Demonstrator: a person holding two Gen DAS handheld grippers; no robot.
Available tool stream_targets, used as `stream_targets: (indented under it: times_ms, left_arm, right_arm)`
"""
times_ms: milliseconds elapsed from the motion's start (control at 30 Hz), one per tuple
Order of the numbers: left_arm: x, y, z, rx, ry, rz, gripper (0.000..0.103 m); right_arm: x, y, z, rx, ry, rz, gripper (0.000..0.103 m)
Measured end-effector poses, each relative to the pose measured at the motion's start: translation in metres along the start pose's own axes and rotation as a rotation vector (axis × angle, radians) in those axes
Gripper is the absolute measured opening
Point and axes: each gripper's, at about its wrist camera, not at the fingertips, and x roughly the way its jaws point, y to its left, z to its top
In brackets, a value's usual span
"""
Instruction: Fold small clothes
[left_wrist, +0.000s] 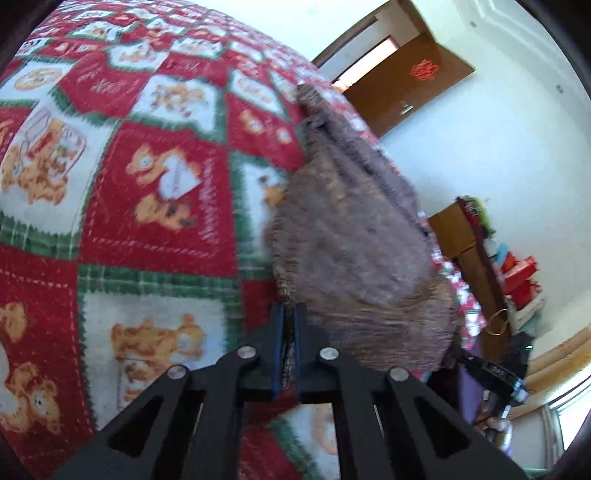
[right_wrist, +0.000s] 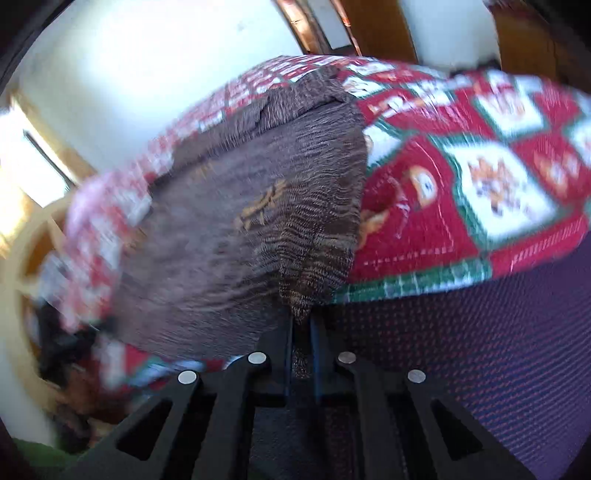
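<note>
Both the left gripper (left_wrist: 289, 325) and right gripper (right_wrist: 303, 325) clamp the brown knit garment (left_wrist: 351, 236), which stretches lengthwise away from them over the teddy-bear blanket (left_wrist: 147, 177), ribbed and fuzzy.

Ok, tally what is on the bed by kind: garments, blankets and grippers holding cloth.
Brown knit garment: 1
Red, green and white teddy-bear blanket: 1
Grippers shut on the garment: 2, the left gripper and the right gripper
Total: 4
</note>
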Motion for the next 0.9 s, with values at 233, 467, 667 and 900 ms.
stream_targets:
  times_ms: [233,467,667,900]
  left_arm:
    - [-0.038,-0.031,0.034,0.072,-0.094,-0.026,0.004]
    - [-0.016,-0.064,0.098,0.163,-0.127,0.033,0.003]
    - [0.002,-0.065,0.075,0.36,-0.034,0.201,0.049]
    - [0.004,-0.02,0.026,0.197,0.083,0.204,0.065]
  right_arm:
    - [-0.061,-0.011,0.034,0.103,-0.151,0.231,0.006]
    - [-0.065,-0.001,0.094,0.06,-0.207,0.145,0.006]
    - [-0.051,0.015,0.071,-0.041,-0.105,-0.032,0.063]
    - [-0.025,0.017,0.014,-0.152,-0.021,-0.11,0.07]
